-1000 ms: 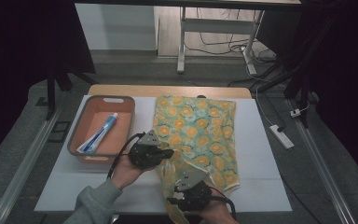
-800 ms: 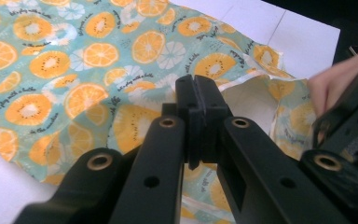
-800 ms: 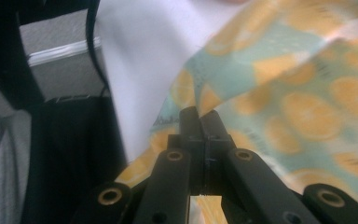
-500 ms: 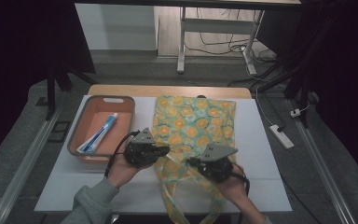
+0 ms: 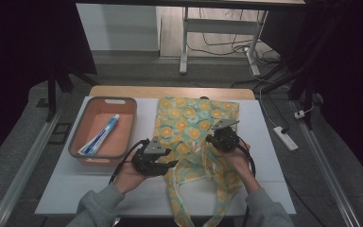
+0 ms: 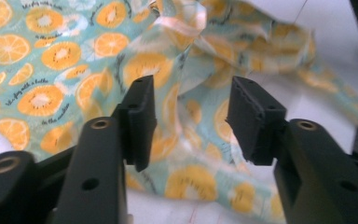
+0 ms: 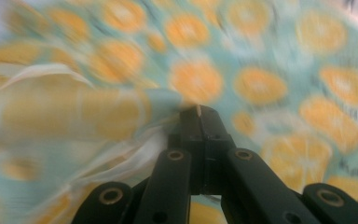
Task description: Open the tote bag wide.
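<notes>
So the bench [image 5: 61,189] has a white sheet over it, and the big thing on it is the orange-print tote bag [image 5: 196,120], lying mostly flat in the middle with its mouth and handles bunched up toward the person. Looks like the job is opening up or spreading that bag, and I'd say it's only partway: the far half is smooth, the near end is a crumpled heap and one handle trails off the front edge.

Left of it sits the salmon tray [image 5: 123,103] with a toothpaste tube [image 5: 99,137] inside, untouched, so if that's meant to go in the bag it hasn't happened yet.

The right claw [image 7: 199,111] is pressed together on a fold of the fabric near the bag's right side. The left claw [image 6: 190,119] has just been opening, jaws spread with cloth lying between them but nothing pinched.

Right gripper view is badly smeared, so which layer it's got is probably the top one, can't swear to it
</notes>
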`<action>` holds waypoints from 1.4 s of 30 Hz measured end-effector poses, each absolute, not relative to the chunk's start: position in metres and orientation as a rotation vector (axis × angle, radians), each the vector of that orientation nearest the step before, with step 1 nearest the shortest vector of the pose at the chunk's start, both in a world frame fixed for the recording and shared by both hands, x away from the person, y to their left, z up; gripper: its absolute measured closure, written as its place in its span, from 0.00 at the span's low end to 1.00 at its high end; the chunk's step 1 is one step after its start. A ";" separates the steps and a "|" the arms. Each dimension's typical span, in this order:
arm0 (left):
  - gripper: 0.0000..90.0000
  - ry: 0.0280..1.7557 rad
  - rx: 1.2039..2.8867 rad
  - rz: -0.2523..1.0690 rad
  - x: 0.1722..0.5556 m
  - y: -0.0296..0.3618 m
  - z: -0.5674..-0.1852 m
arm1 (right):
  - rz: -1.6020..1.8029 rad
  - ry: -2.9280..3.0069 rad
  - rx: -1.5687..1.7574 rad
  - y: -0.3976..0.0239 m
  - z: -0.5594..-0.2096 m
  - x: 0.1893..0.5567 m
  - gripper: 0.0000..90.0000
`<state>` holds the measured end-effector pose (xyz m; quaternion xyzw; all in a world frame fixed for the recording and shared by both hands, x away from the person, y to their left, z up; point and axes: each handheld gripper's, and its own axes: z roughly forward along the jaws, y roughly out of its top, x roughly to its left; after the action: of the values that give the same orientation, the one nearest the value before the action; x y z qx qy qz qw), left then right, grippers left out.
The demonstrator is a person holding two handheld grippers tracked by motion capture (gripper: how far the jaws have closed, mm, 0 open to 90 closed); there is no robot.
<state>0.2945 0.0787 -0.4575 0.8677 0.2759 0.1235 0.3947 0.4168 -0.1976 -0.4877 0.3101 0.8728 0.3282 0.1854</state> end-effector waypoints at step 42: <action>0.51 0.625 2.276 0.288 0.285 0.061 -0.474 | 0.953 2.617 0.854 -0.220 -0.463 0.358 1.00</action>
<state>0.2847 0.0614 -0.4742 0.8883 0.2439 0.1124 0.3725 0.3584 -0.2196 -0.4633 0.2912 0.8925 0.3251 0.1138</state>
